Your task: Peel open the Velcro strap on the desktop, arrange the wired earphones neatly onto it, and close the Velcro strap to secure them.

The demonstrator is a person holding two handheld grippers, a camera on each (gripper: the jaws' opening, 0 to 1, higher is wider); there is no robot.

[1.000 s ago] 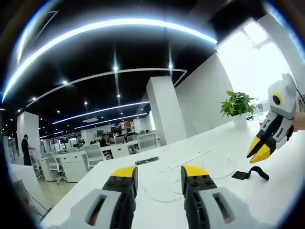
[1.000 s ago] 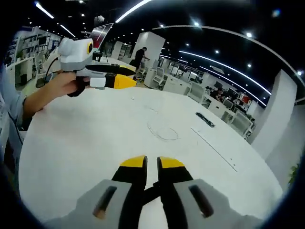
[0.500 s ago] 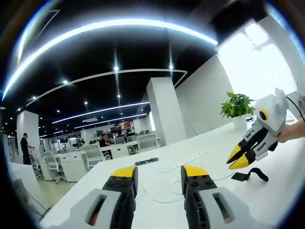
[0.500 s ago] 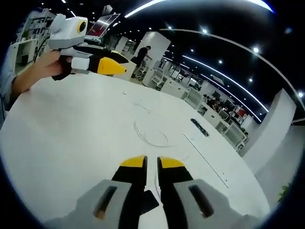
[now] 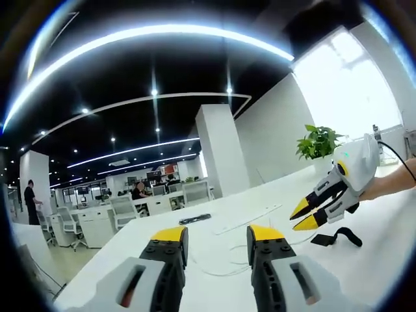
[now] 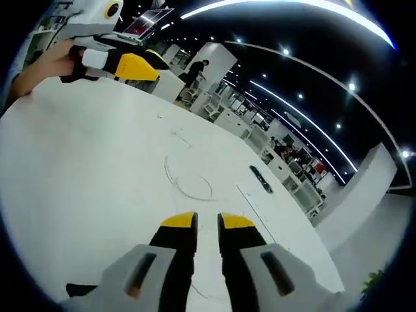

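Note:
The black Velcro strap (image 5: pixel 335 237) lies on the white desk (image 5: pixel 390 260), one end curled up; in the right gripper view the strap (image 6: pixel 82 289) peeks out at the lower left. The thin white earphone wire (image 6: pixel 186 189) loops on the desk beyond my right gripper (image 6: pixel 207 223), and the wire (image 5: pixel 224 272) also runs just past my left gripper (image 5: pixel 218 235). The left gripper's jaws stand wide open and hold nothing. The right gripper (image 5: pixel 302 216) hovers just left of and above the strap, jaws slightly parted and holding nothing. A hand carries the left gripper (image 6: pixel 132 65) at the top left.
A flat black object (image 6: pixel 261 179) and a long white strip (image 6: pixel 249 204) lie further along the desk. A potted plant (image 5: pixel 318 142) stands at its far end. Office desks, chairs and people fill the background.
In the left gripper view the right gripper has moved left and lower, next to the strap, and its jaws have parted. In the right gripper view the strap has slipped from between the jaws to the lower left.

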